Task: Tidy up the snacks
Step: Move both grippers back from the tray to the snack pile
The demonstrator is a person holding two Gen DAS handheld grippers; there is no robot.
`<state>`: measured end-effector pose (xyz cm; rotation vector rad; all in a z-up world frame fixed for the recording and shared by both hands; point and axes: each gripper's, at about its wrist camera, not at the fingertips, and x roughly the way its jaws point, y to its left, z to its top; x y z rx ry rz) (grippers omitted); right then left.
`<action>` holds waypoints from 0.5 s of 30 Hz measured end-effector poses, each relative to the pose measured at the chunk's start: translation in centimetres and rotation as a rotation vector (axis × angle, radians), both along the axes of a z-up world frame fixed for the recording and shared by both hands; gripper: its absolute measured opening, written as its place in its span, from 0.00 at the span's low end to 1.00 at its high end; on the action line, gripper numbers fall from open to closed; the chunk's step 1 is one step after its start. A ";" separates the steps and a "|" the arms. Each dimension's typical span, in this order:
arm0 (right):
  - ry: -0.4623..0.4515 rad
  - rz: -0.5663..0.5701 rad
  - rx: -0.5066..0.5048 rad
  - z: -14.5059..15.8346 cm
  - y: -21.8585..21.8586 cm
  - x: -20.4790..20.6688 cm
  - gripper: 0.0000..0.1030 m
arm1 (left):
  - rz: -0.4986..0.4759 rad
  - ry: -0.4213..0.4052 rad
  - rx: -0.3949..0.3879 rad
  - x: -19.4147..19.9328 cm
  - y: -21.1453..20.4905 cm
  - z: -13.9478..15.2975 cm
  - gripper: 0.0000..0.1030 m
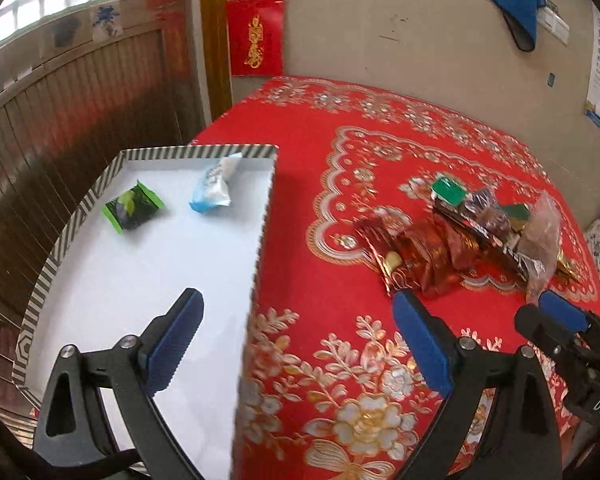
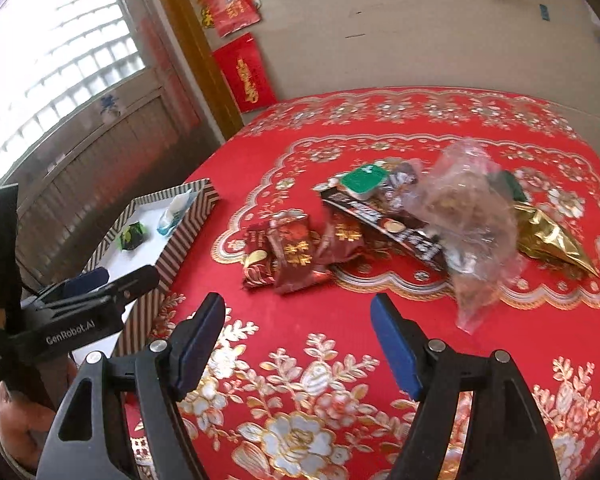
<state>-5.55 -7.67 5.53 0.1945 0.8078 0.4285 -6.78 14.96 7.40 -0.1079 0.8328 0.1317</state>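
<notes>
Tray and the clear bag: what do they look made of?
Tray: likely cardboard, matte; thin straight walls with printed stripes, plain white floor. Clear bag: thin plastic film, glossy; see-through, crinkled, catching highlights.

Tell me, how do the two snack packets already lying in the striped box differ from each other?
The green packet is dark, with bright green edges and a leaf picture, squarish and flat; the blue packet is pale blue and white, longer and puffier, with a crimped end. The green packet lies nearer the box's outer striped wall; the blue packet lies nearer the wall beside the red tablecloth. Both are sealed, rest on the white floor and lie apart.
</notes>
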 end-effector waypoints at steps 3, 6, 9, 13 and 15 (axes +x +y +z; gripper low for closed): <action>0.004 -0.030 -0.011 -0.4 -1.0 -0.2 0.77 | -0.016 0.005 0.018 0.1 -0.8 -0.1 0.93; 0.023 -0.041 -0.014 -0.9 -1.6 -0.1 0.77 | -0.026 0.014 0.021 0.3 -1.5 -0.3 0.93; 0.036 -0.057 -0.025 -1.3 -2.2 -0.1 0.77 | -0.035 0.027 0.030 0.8 -2.1 -0.6 0.93; 0.049 -0.033 -0.016 -1.4 -2.2 0.2 0.77 | -0.039 0.046 0.043 1.9 -2.7 -0.9 0.93; 0.037 0.005 -0.024 -1.2 -1.5 0.3 0.77 | -0.033 0.055 0.042 2.7 -2.6 -0.9 0.93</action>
